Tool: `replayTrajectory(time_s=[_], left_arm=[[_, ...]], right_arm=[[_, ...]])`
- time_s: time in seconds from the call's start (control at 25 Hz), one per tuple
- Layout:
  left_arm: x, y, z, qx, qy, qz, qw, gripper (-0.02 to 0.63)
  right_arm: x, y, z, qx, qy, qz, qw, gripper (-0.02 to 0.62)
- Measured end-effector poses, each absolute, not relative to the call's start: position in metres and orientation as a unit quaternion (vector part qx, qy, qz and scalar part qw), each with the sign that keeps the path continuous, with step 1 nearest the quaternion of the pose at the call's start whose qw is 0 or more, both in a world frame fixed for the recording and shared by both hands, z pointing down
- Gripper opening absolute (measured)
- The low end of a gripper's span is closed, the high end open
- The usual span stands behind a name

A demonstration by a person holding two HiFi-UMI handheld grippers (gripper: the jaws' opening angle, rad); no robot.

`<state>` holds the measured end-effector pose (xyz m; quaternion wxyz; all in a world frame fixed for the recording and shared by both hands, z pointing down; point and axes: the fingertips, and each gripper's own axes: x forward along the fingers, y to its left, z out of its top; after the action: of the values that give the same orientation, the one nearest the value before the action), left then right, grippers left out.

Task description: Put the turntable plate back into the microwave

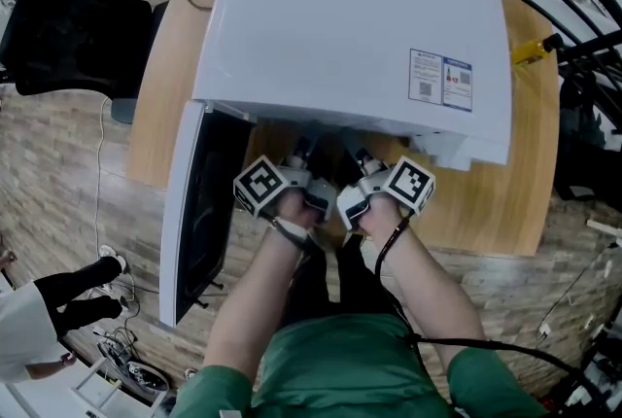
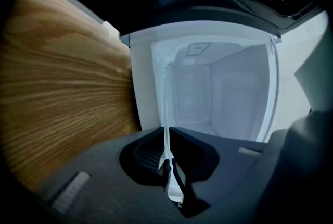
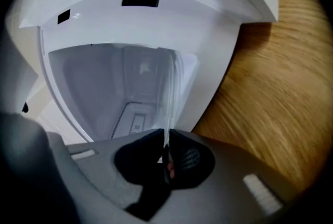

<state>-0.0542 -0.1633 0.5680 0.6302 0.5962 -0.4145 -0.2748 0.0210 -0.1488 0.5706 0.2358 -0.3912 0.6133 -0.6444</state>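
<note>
The white microwave (image 1: 350, 37) stands on a wooden table (image 1: 496, 202) with its door (image 1: 199, 212) swung open to the left. Both grippers reach into the opening side by side, and their tips are hidden under the microwave's top in the head view. My left gripper (image 1: 299, 158) (image 2: 167, 165) is shut on the rim of the clear glass turntable plate (image 2: 168, 108). That plate shows as a thin edge-on sheet running toward the white cavity (image 2: 223, 92). My right gripper (image 1: 362, 161) (image 3: 165, 154) is shut on the same plate (image 3: 170, 92), in front of the cavity (image 3: 104, 92).
The open door stands close to my left arm. A black chair (image 1: 58, 32) sits at the far left and a yellow object (image 1: 530, 50) lies at the table's right edge. A person (image 1: 58, 304) stands on the floor at the lower left, near cables.
</note>
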Motion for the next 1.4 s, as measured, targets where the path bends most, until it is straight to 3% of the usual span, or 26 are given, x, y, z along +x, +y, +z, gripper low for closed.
replayTrajectory(time_s=[1.4], left_arm=[[-0.066, -0.152, 0.565, 0.605, -0.429, -0.262, 0.617, 0.046]], right_arm=[[0.029, -0.149, 0.567, -0.405, 0.619, -0.632, 0.232, 0.038]])
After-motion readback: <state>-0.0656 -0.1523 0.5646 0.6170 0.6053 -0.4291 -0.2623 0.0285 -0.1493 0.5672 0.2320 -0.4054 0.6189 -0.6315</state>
